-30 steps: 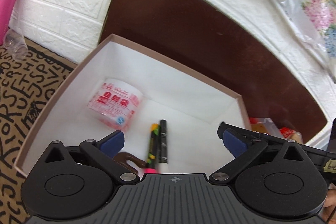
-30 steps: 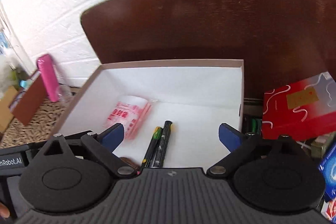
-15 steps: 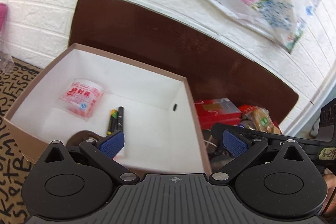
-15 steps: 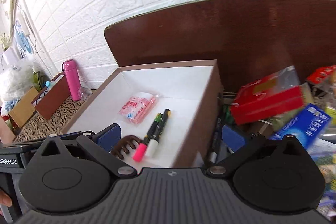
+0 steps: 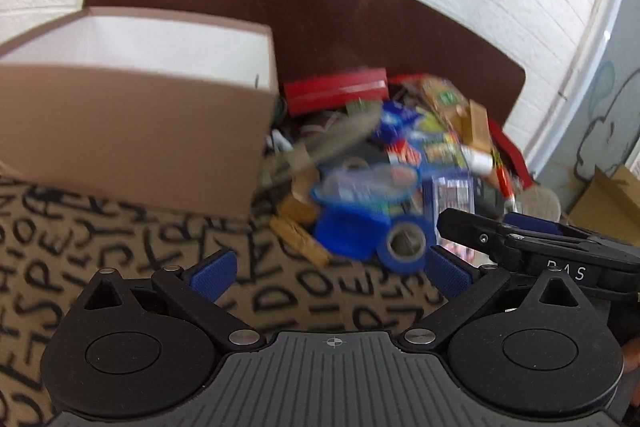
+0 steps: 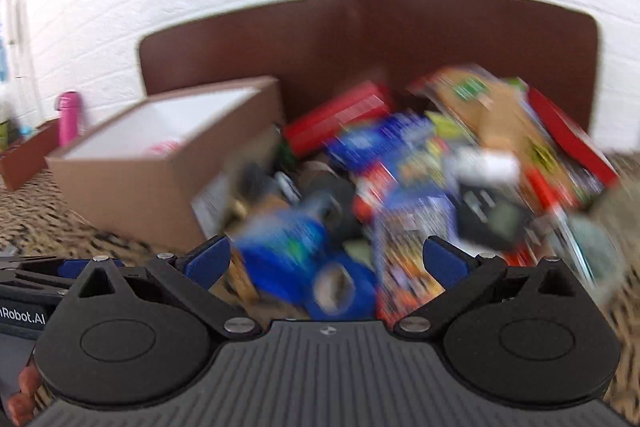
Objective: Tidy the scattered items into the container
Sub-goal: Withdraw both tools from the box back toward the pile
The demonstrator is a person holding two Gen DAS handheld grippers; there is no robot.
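Note:
A brown cardboard box with a white inside [image 5: 132, 115] [image 6: 160, 167] stands at the left on the letter-print mat. To its right lies a blurred heap of scattered items [image 5: 400, 163] [image 6: 420, 179]: a red box [image 5: 336, 91], blue packets and a roll of blue tape [image 5: 406, 243] [image 6: 340, 291] at the heap's near edge. My left gripper [image 5: 328, 277] is open and empty, low over the mat, short of the tape roll. My right gripper [image 6: 326, 263] is open and empty, facing the heap with the tape roll between its fingers' line of sight. The box's contents are mostly hidden.
A dark brown panel [image 5: 320, 7] backs the box and heap against a white brick wall. A pink bottle [image 6: 68, 119] and a brown tray stand far left. The right gripper's body [image 5: 540, 247] shows at the left view's right edge. A cardboard carton [image 5: 608, 203] sits far right.
Both grippers have swung right and dropped away from above the box, now facing the heap of items. Both stay open and empty. The views are motion-blurred.

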